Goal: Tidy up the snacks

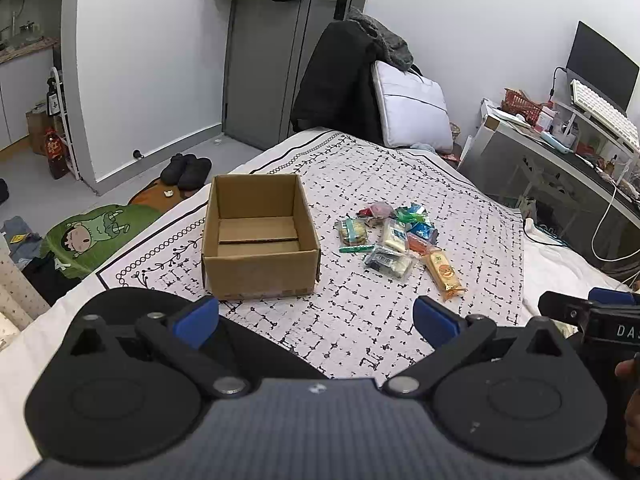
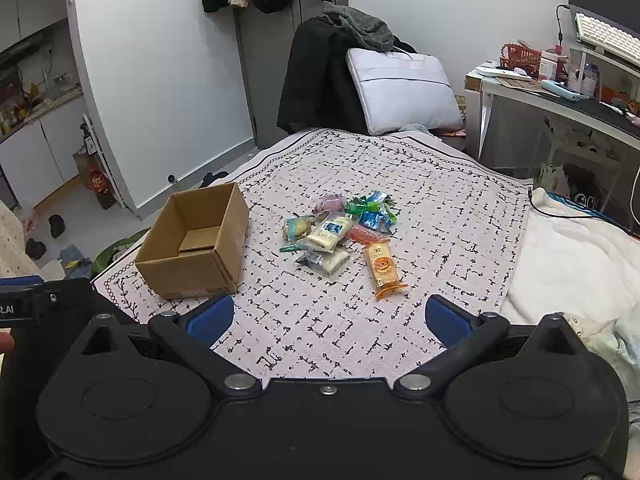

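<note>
An open cardboard box [image 1: 260, 256] [image 2: 196, 264] stands on the patterned bedspread, with only loose card flaps inside. Right of it lies a pile of wrapped snacks [image 1: 396, 236] [image 2: 340, 228], and an orange packet [image 1: 442, 274] [image 2: 383, 268] sits at its near edge. My left gripper [image 1: 316, 320] is open, held back from the box with nothing between its blue pads. My right gripper [image 2: 330, 320] is also open and empty, hovering short of the orange packet. Part of the right gripper [image 1: 592, 312] shows at the left view's right edge.
The bedspread [image 2: 400, 184] covers a bed with white bedding [image 2: 572, 248] on the right. A chair with a dark coat [image 1: 340, 80] and grey pillow [image 1: 412, 108] stands beyond the bed. A cluttered desk [image 1: 560, 148] is at right; slippers [image 1: 186, 170] and a cartoon mat [image 1: 96, 236] lie on the floor at left.
</note>
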### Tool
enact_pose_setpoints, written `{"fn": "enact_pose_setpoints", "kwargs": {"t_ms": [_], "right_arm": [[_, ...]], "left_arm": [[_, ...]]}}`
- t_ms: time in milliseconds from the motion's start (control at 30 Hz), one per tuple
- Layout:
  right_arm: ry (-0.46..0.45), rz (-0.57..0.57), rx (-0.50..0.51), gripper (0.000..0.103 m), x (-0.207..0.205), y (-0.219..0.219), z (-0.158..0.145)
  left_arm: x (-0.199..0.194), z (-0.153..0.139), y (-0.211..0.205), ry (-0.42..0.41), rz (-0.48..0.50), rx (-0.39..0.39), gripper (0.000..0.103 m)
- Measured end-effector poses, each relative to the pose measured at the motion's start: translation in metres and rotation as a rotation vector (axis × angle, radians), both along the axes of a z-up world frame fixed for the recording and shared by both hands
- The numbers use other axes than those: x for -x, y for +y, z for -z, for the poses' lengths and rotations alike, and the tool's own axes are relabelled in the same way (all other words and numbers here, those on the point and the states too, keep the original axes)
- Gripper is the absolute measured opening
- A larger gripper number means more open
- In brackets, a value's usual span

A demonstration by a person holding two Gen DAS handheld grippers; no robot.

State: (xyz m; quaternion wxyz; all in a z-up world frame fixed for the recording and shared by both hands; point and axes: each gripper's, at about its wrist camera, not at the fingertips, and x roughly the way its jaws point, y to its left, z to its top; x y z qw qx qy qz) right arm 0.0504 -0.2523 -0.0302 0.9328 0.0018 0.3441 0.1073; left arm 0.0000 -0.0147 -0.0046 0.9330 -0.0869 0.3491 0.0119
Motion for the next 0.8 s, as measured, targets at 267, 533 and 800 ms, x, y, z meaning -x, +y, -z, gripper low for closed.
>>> {"fn": "enact_pose_setpoints", "kwargs": {"t_ms": [267, 533, 800], "right_arm": [[-0.002, -0.004, -0.001, 0.103, 0.002, 0.001, -0.001], [-0.007, -0.002, -0.020, 0.103, 0.003, -0.003, 0.000], [-0.007, -0.002, -0.048, 0.103, -0.004, -0.011, -0.003]], "left_arm": [[0.000, 0.000, 0.002, 0.001, -0.009, 0.001, 0.103], [0.001, 0.000, 0.002, 0.000, -0.018, 0.006, 0.103], [-0.001, -0.004, 0.004, -0.023, -0.046, 0.015, 0.103]]}}
